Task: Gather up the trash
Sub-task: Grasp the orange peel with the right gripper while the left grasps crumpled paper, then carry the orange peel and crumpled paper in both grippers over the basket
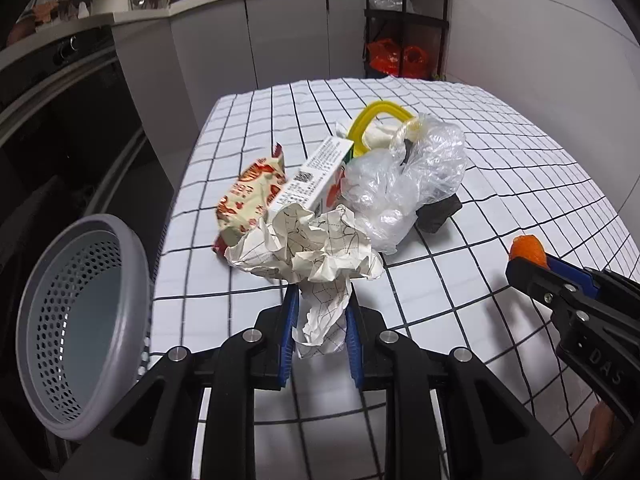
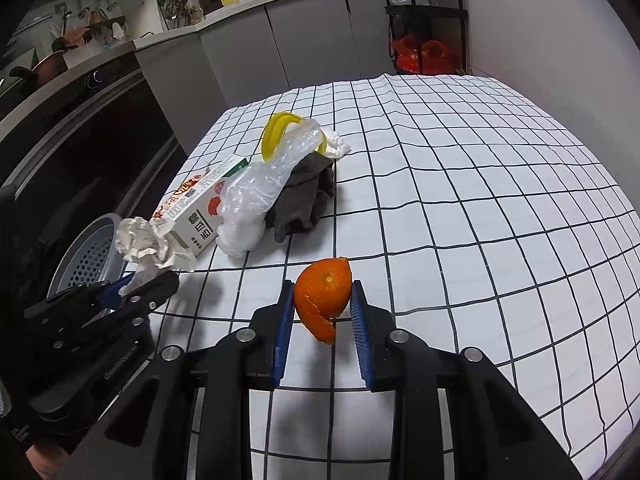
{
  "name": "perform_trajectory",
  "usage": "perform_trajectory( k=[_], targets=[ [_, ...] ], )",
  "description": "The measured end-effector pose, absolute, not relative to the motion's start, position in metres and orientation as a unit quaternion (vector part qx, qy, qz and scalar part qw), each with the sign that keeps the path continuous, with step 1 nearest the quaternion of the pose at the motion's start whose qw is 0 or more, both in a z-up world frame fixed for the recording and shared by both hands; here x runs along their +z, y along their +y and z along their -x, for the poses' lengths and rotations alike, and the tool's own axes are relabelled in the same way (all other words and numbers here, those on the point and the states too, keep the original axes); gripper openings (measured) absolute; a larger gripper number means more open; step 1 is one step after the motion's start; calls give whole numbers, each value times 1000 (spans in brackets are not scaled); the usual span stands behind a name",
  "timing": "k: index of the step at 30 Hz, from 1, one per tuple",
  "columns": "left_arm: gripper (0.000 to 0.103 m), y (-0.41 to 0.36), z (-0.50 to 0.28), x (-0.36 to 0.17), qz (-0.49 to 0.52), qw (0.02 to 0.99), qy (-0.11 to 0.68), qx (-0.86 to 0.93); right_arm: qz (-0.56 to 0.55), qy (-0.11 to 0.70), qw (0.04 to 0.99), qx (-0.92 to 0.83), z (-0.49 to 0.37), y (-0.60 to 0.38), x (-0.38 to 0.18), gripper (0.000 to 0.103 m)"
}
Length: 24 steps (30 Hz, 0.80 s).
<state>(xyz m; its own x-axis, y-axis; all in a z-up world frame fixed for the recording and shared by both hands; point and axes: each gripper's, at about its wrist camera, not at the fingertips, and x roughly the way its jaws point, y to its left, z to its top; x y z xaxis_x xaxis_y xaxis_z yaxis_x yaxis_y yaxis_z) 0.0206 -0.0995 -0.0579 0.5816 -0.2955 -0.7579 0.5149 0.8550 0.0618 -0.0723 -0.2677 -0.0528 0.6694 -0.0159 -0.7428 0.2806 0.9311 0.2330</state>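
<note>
Crumpled paper [image 1: 320, 248] sits clamped in our left hand-held gripper [image 1: 321, 320]; our right hand-held gripper [image 2: 323, 304] grips orange peel [image 2: 324, 296].

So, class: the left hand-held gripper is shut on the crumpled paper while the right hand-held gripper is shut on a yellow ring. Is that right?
One slip: the right hand-held gripper is shut on the orange peel, as the right wrist view shows. The yellow ring lies in the pile. The left hand-held gripper is indeed shut on the crumpled paper.
</note>
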Motion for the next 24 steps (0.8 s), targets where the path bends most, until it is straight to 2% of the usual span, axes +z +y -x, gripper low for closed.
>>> perform_trajectory(
  k=[10,24],
  targets=[
    [22,-55,-15,-36,-136,903,354,-202,-150,393,905,-68,74,-243,-43,27],
    [22,26,-14,-21,-104,921,342,-156,-117,385,915,-21,59,-184,-22,27]
  ],
)
